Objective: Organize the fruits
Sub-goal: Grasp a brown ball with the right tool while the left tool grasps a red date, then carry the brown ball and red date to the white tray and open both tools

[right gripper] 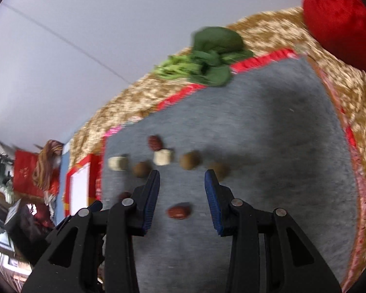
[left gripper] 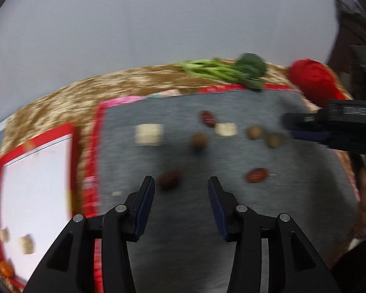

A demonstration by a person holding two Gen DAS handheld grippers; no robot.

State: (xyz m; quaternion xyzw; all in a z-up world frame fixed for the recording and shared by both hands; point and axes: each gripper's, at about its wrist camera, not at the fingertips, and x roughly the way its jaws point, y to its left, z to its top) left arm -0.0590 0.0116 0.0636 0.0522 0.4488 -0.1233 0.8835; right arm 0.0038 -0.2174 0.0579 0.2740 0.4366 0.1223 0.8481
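Left wrist view: white tray [left gripper: 36,183] holds pale cubes [left gripper: 26,244]; both hand-held grippers [left gripper: 181,183] [right gripper: 182,178] gape wide, empty.

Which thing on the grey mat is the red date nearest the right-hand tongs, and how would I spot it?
Start at the grey mat with its red border. A row of brown balls and pale cubes crosses it; come nearer from that row toward the open right tongs. The red date lies alone between their tips, glossy, wrinkled and oval, brighter red than the darker date left of it.
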